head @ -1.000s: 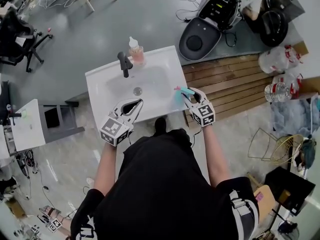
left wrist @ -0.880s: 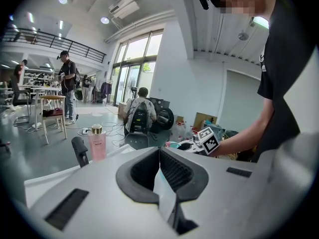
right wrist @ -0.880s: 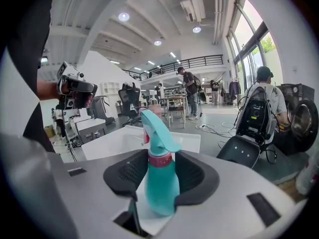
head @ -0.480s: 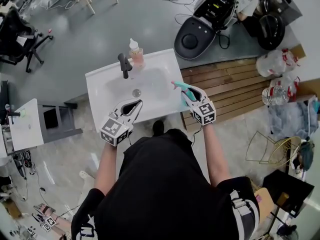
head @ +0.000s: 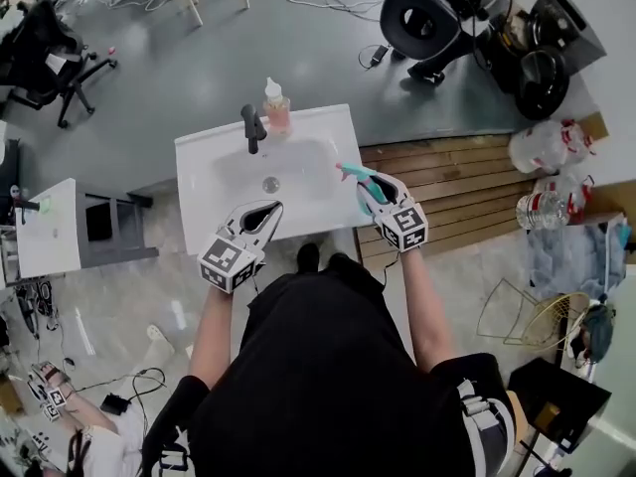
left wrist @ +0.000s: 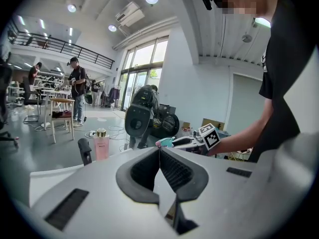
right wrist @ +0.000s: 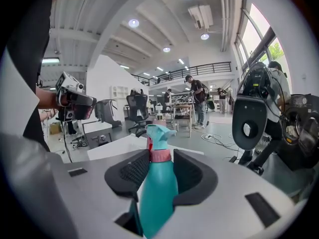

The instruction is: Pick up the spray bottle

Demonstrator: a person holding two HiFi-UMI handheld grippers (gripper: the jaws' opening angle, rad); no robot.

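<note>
The teal spray bottle (head: pixel 355 175) with a pink collar is up off the white sink (head: pixel 199 182), over its right rim. My right gripper (head: pixel 366 183) is shut on its body, and the jaws are closing further on it. In the right gripper view the bottle (right wrist: pixel 157 193) stands upright between the two pads, nozzle above them, in my right gripper (right wrist: pixel 159 167). My left gripper (head: pixel 260 210) hovers over the sink's front edge, shut with nothing in it. Its fingertips meet in the left gripper view (left wrist: pixel 159 150).
A black faucet (head: pixel 253 127) and a pink soap bottle (head: pixel 275 107) stand at the sink's back edge. Wooden decking (head: pixel 447 167) lies to the right, with water jugs (head: pixel 547 147) beyond it. A black round machine (head: pixel 422 18) sits behind the sink, and a small white table (head: pixel 50 237) to the left.
My right gripper has risen with the spray bottle, lifting it off the sink's right rim. The left gripper has barely shifted.
</note>
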